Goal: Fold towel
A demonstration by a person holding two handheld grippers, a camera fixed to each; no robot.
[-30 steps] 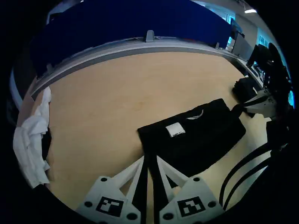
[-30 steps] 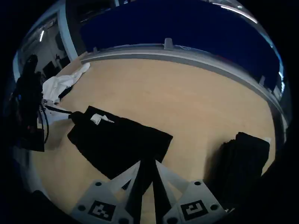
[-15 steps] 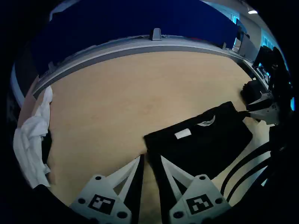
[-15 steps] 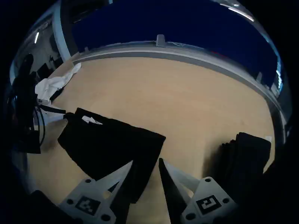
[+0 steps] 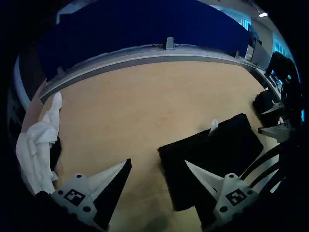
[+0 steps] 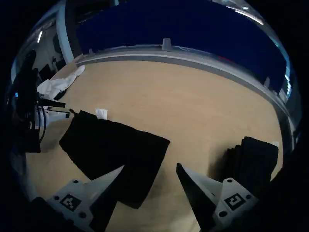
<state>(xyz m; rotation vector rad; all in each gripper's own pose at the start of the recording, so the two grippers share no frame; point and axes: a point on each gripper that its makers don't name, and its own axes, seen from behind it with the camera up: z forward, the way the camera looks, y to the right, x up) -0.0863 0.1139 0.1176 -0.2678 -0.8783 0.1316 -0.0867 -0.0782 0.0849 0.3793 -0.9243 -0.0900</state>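
Note:
A black towel (image 5: 210, 158) lies folded flat on the tan table (image 5: 146, 100), a small white label (image 5: 213, 124) sticking out at its far edge. My left gripper (image 5: 157, 161) hovers open just above the towel's near left corner, touching nothing. The right gripper view has the same towel (image 6: 112, 143) with its label (image 6: 101, 113); my right gripper (image 6: 150, 165) stands open over the near right corner, its fingers spread wide with nothing between them. Each view catches the other gripper farther off: the right gripper (image 5: 276, 120) and the left gripper (image 6: 54, 110).
A crumpled white cloth (image 5: 36, 147) lies at the table's left edge, also visible as a white heap (image 6: 58, 83). A stack of folded black towels (image 6: 253, 162) sits to the right of the towel, the same stack (image 5: 266, 100) far right. A blue partition (image 5: 146, 31) backs the table.
Both grippers were shut on the towel's corners a second ago; both have opened wide and let it go. The towel now lies flat and the label points outward.

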